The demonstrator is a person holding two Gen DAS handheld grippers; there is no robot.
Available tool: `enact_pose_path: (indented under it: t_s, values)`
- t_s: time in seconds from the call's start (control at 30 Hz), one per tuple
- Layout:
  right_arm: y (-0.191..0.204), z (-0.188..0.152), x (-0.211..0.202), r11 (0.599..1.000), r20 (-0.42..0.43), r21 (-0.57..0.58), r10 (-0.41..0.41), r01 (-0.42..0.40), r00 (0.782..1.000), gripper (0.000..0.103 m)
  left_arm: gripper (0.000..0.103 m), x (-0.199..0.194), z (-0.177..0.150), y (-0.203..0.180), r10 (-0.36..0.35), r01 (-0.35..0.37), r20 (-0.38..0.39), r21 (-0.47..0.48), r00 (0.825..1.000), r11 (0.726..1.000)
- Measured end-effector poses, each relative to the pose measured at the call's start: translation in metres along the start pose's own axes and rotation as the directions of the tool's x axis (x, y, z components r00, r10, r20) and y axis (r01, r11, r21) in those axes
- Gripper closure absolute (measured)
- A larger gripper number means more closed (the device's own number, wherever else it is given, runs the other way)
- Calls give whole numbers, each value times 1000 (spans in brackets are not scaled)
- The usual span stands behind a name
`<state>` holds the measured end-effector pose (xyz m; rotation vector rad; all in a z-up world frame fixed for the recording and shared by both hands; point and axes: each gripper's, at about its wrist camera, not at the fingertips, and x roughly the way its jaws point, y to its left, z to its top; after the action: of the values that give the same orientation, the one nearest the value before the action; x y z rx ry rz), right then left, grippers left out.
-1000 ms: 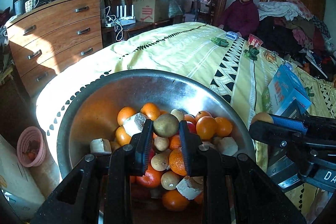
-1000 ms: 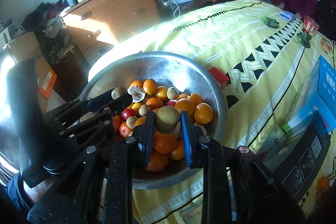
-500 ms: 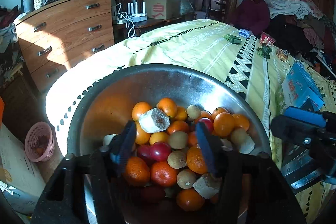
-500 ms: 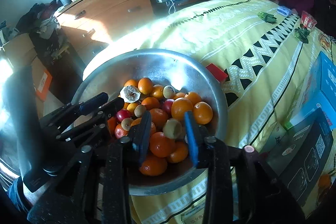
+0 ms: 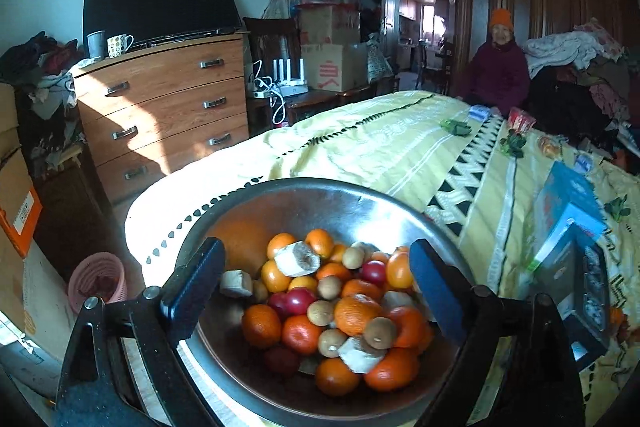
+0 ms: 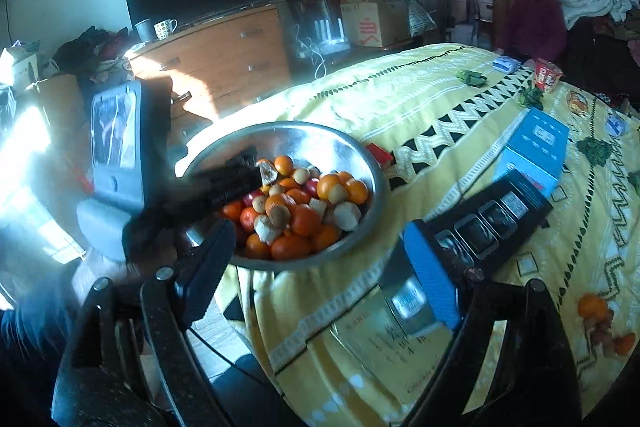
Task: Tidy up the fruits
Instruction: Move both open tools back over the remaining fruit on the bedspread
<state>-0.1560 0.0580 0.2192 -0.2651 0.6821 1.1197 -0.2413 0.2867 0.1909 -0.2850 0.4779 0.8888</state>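
Your left tongs (image 5: 316,283) gape wide, empty, over the fruit bowl (image 5: 304,195); your right tongs (image 6: 316,263) wide, empty, lower frame.

Strong sun comes in low from the left; it washes the left side of the right wrist view white and hazy; the left tool (image 6: 244,163) there is blurry; the metal bowl (image 5: 372,203) shines with glare; edges bend and go black; the dresser (image 5: 168,107) shows a dark shadow.

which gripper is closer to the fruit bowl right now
Left. The left gripper hangs open right over the bowl; the right gripper is open too, off its near rim.
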Motion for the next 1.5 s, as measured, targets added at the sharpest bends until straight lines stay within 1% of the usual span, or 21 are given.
enact_pose_path:
  t_s: [0.07,0.17,0.27,0.33,0.4,0.47,0.5,0.67,0.73,0.8,0.87,0.93,1.03,1.13,1.23,1.3,1.37,1.4,1.5]
  values:
    - [-9,-26,-11,999,-34,16,-33,34,999,14,9,-10,0,-11,-83,83,1,-4,997,997]
    - [-30,-71,-28,992,-104,44,-113,119,988,14,9,-24,-2,-42,-167,166,-4,65,986,984]
    - [-59,-110,-49,969,-165,132,-184,207,969,14,9,-37,-10,-84,-254,258,-47,141,966,956]
    - [-83,-132,-68,937,-189,236,-217,258,958,14,9,-47,-16,-109,-302,308,-57,173,952,936]
    - [-99,-148,-86,900,-198,320,-241,295,950,14,9,-58,-23,-136,-358,366,-75,204,931,908]
    - [-106,-160,-101,875,-200,365,-261,318,945,14,9,-70,-32,-163,-413,426,-106,240,905,872]
    - [-108,-164,-107,867,-199,377,-268,326,943,14,9,-76,-37,-173,-431,447,-118,255,895,857]
    - [-108,-172,-130,853,-169,400,-290,334,942,14,9,-112,-63,-216,-521,557,-199,319,830,767]
    - [-106,-175,-137,853,-153,403,-294,331,944,14,9,-125,-73,-223,-532,575,-218,337,818,746]
    - [-103,-179,-144,856,-134,403,-296,325,946,14,9,-136,-81,-224,-529,576,-229,359,817,735]
    - [-101,-184,-150,856,-119,408,-294,316,949,14,9,-142,-87,-223,-516,571,-245,376,821,730]
    - [-99,-190,-155,852,-109,424,-288,307,951,14,9,-146,-90,-221,-501,562,-255,386,827,731]
    - [-99,-196,-164,845,-87,446,-287,295,954,14,9,-153,-90,-219,-494,558,-260,388,830,733]
    - [-101,-197,-174,844,-56,458,-287,280,956,14,9,-165,-87,-221,-503,562,-252,402,827,723]
    - [-108,-194,-182,845,-26,460,-295,273,955,14,9,-170,-87,-234,-505,564,-255,424,825,708]
    - [-121,-187,-183,836,-45,445,-337,321,940,14,9,-169,-88,-246,-500,565,-266,432,824,703]
    - [-139,-180,-173,815,-116,411,-398,409,910,13,9,-165,-91,-260,-487,561,-279,440,827,701]
    - [-154,-178,-165,799,-152,408,-417,441,896,13,9,-161,-94,-268,-481,562,-289,446,827,697]
    - [-193,-178,-156,763,-180,442,-440,472,880,13,9,-149,-105,-290,-461,560,-317,476,829,678]
